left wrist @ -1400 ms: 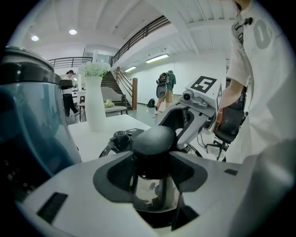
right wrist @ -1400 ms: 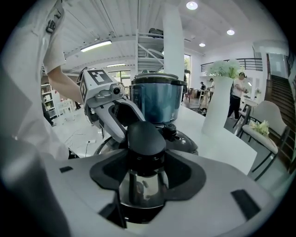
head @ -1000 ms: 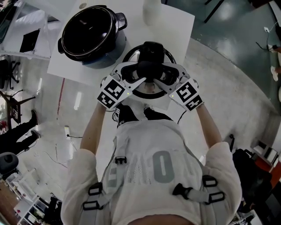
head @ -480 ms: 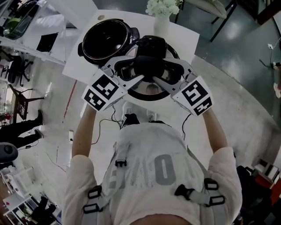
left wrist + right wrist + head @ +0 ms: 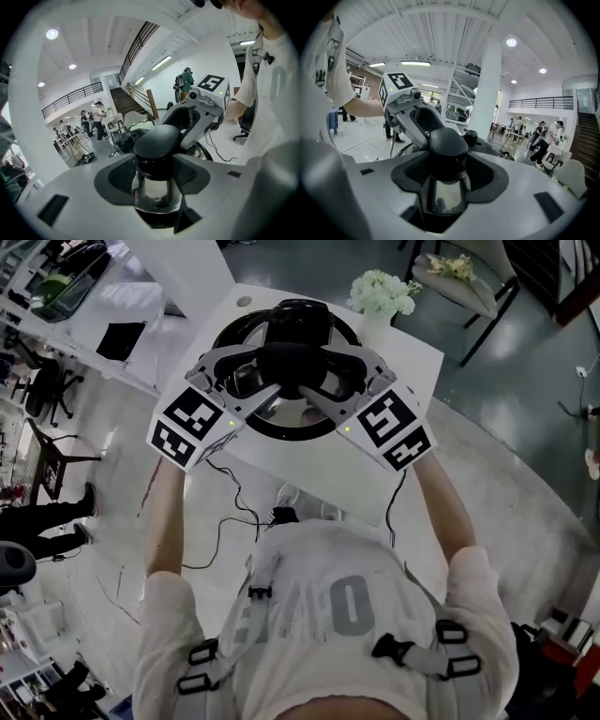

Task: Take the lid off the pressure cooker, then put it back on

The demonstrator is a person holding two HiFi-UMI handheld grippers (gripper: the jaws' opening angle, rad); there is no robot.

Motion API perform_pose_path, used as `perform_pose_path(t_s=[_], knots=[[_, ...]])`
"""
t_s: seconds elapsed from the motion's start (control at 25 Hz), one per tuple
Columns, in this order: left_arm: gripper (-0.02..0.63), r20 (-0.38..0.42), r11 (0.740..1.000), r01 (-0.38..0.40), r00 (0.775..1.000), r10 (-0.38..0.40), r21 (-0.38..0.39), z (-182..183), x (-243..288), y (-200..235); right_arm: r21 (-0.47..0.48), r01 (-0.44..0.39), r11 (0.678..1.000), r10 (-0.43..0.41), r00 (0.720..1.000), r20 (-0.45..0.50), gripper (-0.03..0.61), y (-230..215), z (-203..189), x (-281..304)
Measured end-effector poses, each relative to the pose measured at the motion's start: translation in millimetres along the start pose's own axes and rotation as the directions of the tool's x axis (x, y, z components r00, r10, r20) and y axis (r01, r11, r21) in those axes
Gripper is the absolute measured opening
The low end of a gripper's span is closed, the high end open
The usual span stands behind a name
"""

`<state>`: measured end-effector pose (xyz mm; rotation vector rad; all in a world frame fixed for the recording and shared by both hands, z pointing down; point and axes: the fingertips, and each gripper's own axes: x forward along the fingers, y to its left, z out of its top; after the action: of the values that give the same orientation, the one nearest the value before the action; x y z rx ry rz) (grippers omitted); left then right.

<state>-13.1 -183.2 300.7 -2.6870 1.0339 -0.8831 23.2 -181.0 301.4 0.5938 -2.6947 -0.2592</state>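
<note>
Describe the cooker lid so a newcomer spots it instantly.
Find the white table in the head view. Above it, a round dark lid with a shiny rim is held between the left claw and right claw. Its bulbous black knob, pinched from both sides, sets it apart from the white flowers beside it.

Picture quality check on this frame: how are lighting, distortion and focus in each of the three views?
Head view: dim, greyish, wide-angle bending at the edges; the lid glints along its chrome rim. Left gripper view: strong fisheye, black corners, left tongs soft up close around the lid knob, ceiling spots blown out. Right gripper view: same fisheye, right tongs blurred, background people fairly clear.
</note>
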Motion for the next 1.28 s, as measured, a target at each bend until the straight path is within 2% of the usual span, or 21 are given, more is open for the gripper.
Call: perform_pose_path(t_s=[0.2,0.48,0.72,1.0,1.28], knots=[[0.232,0.000,1.000,0.002,1.000,-0.002,0.006,-19.2,-14.2,52.8,0.001,0.012,1.000,-0.012,1.000,-0.007,0.241,-8.6,23.2,52.1],[0.232,-0.014,0.998,0.066,0.998,-0.066,0.006,-56.8,-15.3,109.2,0.050,0.036,0.998,-0.034,0.998,-0.044,0.241,-18.8,29.8,117.5],[0.233,0.000,0.991,0.132,0.991,-0.132,-0.016,-80.7,0.1,127.7,0.100,0.053,0.994,-0.042,0.994,-0.101,0.241,-26.0,15.4,146.2],[0.233,0.004,0.981,0.184,0.983,-0.184,-0.057,-99.8,16.2,127.3,0.143,0.054,0.988,-0.032,0.988,-0.152,0.241,-27.6,-5.2,157.1],[0.233,0.013,0.972,0.221,0.975,-0.221,-0.078,-105.2,19.4,127.4,0.154,0.048,0.987,-0.022,0.986,-0.167,0.241,-28.5,-8.9,159.9]])
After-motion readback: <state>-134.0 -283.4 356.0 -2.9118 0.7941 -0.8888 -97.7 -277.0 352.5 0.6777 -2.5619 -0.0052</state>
